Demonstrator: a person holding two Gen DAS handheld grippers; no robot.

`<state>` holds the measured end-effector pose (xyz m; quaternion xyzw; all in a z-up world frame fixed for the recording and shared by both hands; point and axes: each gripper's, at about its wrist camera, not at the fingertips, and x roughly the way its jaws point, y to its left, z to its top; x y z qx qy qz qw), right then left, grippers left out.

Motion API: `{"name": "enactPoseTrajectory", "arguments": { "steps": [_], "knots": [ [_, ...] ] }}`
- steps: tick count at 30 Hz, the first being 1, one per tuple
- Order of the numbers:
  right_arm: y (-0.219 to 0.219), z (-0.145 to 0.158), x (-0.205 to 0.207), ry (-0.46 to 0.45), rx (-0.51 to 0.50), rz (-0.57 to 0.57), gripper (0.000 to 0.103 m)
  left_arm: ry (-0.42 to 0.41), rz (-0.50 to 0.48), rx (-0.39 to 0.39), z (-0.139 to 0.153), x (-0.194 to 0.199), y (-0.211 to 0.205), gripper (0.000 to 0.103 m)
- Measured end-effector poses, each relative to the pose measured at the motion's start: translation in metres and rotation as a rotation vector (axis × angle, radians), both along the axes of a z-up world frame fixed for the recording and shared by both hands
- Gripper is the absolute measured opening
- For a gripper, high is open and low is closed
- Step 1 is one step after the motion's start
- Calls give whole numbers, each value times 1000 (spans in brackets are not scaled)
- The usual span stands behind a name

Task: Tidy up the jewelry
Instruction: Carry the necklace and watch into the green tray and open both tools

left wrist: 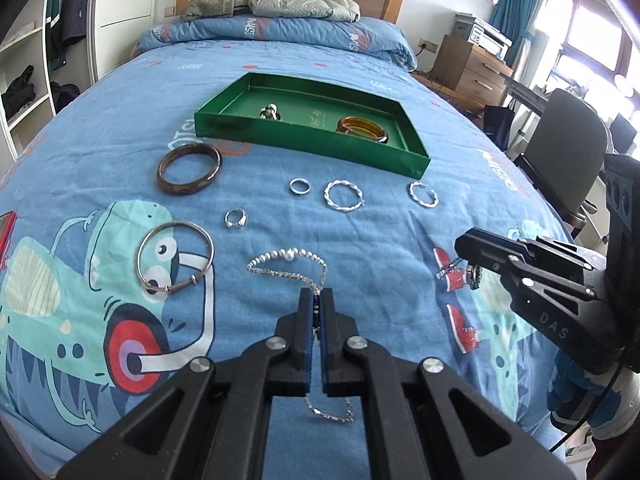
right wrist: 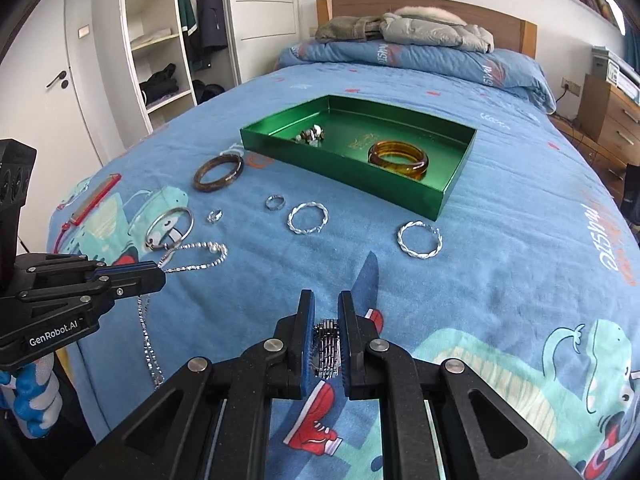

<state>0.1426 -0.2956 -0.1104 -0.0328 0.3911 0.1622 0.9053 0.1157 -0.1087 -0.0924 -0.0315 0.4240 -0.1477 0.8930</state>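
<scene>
A bed (left wrist: 360, 216) covered in a blue cartoon-print quilt fills both views, with a folded duvet and a grey padded jacket (left wrist: 304, 2) piled against the wooden headboard. On the quilt, towards the headboard, lies an open green tray (right wrist: 400, 194); inside it sit an amber bangle (right wrist: 398, 158) near its right end and a small beaded piece (right wrist: 312, 135) near its left end. The left gripper (left wrist: 316, 300) has its blue pads pressed together on a thin silver chain (left wrist: 288, 264), whose beaded loop lies on the quilt ahead of the fingertips while its other end hangs below the jaws. The right gripper (right wrist: 325, 312) pinches a chunky silver linked ring (right wrist: 328, 348) between its pads, lifted clear of the quilt. In front of the tray, a dark brown bangle (left wrist: 189, 174) lies near its left corner, and nearer the camera a thin silver bangle (left wrist: 175, 257) rests on the cartoon print, just left of the chain. Two twisted silver hoops (left wrist: 344, 197) lie side by side before the tray's right half, apart from each other. Left of them sit a plain silver ring (left wrist: 300, 186) and, nearer still, a smaller ring (left wrist: 235, 218). A red flat object (right wrist: 94, 198) lies at the bed's left edge.
</scene>
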Motion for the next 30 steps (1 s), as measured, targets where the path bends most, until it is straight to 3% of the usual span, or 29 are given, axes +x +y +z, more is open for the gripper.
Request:
{"name": "enactPoseTrajectory", "arguments": {
  "steps": [11, 19, 24, 30],
  "knots": [
    [1, 45, 14, -92, 2, -36, 11, -96, -25, -43, 54, 39, 0, 2],
    [1, 79, 76, -168, 14, -56, 11, -181, -28, -52, 102, 124, -11, 2],
    [-1, 85, 133, -188, 34, -86, 11, -170, -5, -56, 100, 192, -19, 2],
    [-1, 70, 202, -169, 49, -119, 11, -150, 21, -22, 81, 264, -25, 2]
  ]
}}
